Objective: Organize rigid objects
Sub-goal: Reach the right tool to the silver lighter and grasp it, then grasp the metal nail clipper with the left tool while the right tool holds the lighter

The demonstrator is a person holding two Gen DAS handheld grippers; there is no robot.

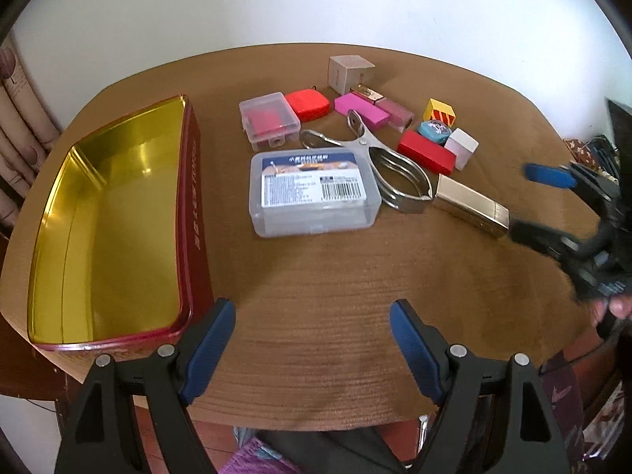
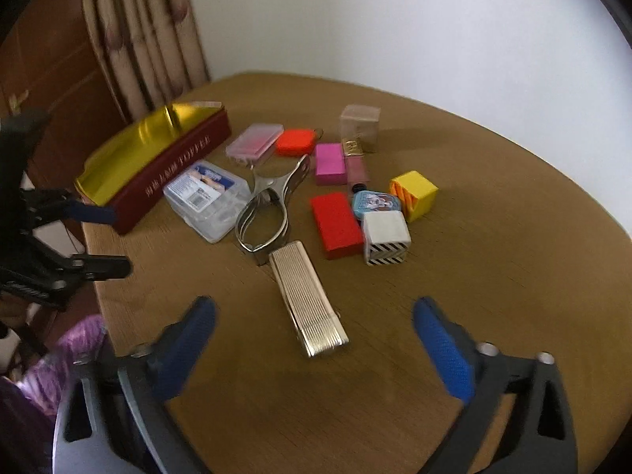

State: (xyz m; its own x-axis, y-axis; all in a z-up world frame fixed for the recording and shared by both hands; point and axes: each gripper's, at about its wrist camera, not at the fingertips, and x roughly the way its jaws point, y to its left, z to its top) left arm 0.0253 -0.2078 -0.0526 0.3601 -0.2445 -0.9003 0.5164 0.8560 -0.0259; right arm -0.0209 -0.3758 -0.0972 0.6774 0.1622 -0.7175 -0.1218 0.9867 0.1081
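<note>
Right gripper [image 2: 314, 331] blurred, seemingly astride silver case [image 2: 306, 300]

A brown table [image 1: 316, 316] with a fine woven-looking grain and a rounded edge stands against a plain white wall [image 1: 316, 4]. A beige curtain [image 2: 146, 35] with a faint reddish pattern hangs in folds at the table's far corner, and beside it is dark brown wooden panelling [image 2: 51, 75]. Below the table's near edge lies purple fabric [image 2: 75, 351], partly hidden, while a patterned brown cloth [image 1: 580, 154] shows past the table's other side, too blurred to name more closely.
</note>
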